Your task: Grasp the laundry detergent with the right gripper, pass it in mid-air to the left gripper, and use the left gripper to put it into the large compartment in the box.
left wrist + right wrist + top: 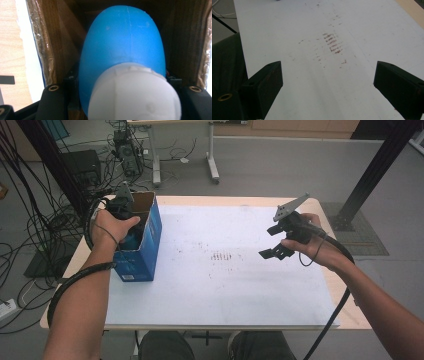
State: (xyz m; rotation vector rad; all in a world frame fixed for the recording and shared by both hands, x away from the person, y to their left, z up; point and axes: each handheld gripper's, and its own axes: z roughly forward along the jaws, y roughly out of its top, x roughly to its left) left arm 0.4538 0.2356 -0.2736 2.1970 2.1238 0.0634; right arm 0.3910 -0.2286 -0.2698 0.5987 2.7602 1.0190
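Observation:
A blue cardboard box (145, 247) stands open-topped at the table's left side. My left gripper (129, 222) reaches down into it. In the left gripper view a smooth blue bottle (122, 42) with a white cap (135, 96) sits between the black jaws, inside the box's brown inner walls (62, 45); my left gripper (125, 100) is shut on the bottle. My right gripper (270, 241) hovers over the right half of the table. Its jaws stand wide apart, and in the right gripper view my right gripper (328, 82) has nothing between them.
A white sheet (225, 285) covers the wooden table (345, 315) and bears reddish-brown smudges (333, 43) near its middle. Cables trail from both grippers. Beyond the table are a desk frame (212, 165), loose cables on the floor (30, 230) and a black post (372, 170).

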